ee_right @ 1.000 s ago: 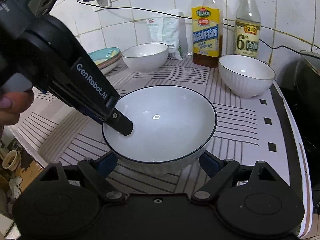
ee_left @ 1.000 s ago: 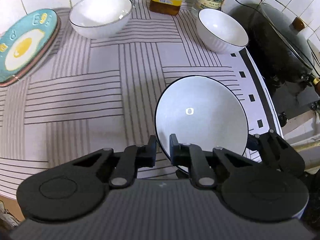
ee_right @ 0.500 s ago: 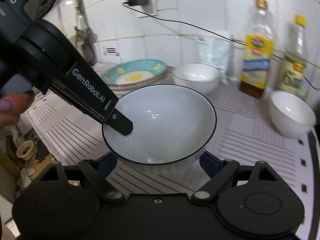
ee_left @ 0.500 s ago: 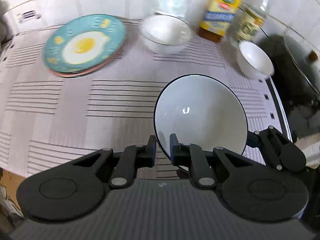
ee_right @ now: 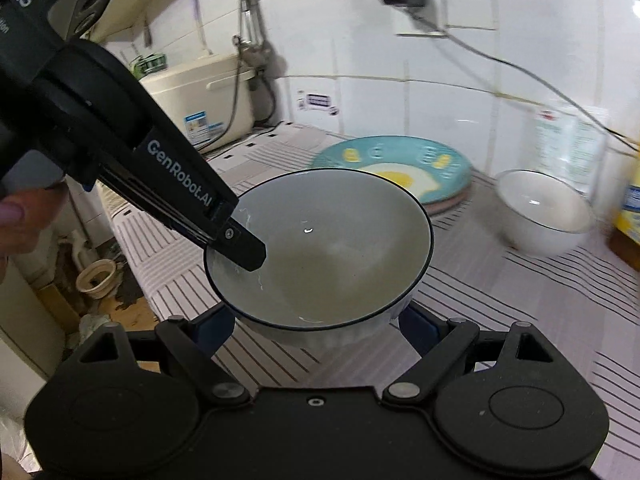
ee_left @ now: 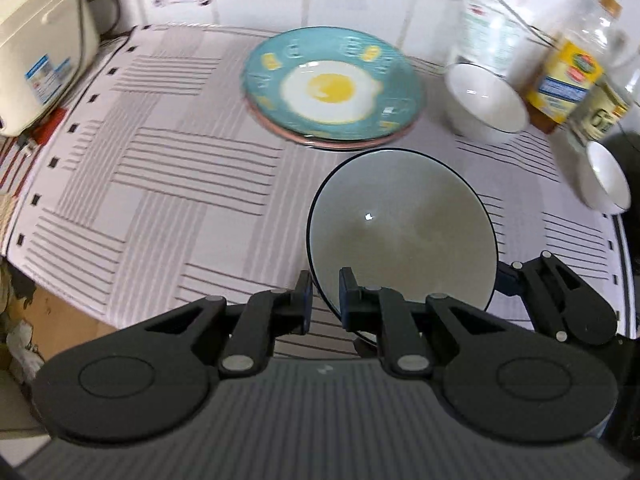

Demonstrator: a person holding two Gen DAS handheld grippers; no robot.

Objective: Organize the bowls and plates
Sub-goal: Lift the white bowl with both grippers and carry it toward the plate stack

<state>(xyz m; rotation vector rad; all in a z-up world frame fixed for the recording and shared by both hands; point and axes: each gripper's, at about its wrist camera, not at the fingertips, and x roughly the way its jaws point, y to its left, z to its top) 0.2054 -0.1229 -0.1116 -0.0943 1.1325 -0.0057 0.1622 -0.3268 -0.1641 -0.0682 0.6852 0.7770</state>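
A large white bowl (ee_left: 400, 224) with a dark rim hangs above the striped counter, carried by both grippers. My left gripper (ee_left: 325, 294) is shut on its near rim, one finger inside and one outside. In the right wrist view that left finger (ee_right: 240, 244) dips into the large bowl (ee_right: 332, 248) from the left. My right gripper (ee_right: 318, 330) clamps the bowl's outer wall from both sides with its jaws wide. A teal fried-egg plate (ee_left: 332, 88) lies on a pink plate just beyond the bowl. Two small white bowls (ee_left: 486, 102) (ee_left: 606, 180) stand to the right.
A cream appliance (ee_left: 36, 52) stands at the counter's far left by the tiled wall. An oil bottle (ee_left: 568, 76) and a second bottle (ee_left: 600, 116) stand at the back right beside a dark pot (ee_left: 628, 148). The counter's front edge (ee_left: 80, 300) drops off at lower left.
Both grippers have carried the large bowl leftward along the counter. The stacked plates now sit straight ahead; the small bowls and bottles have slid to the right. Neither grip has changed.
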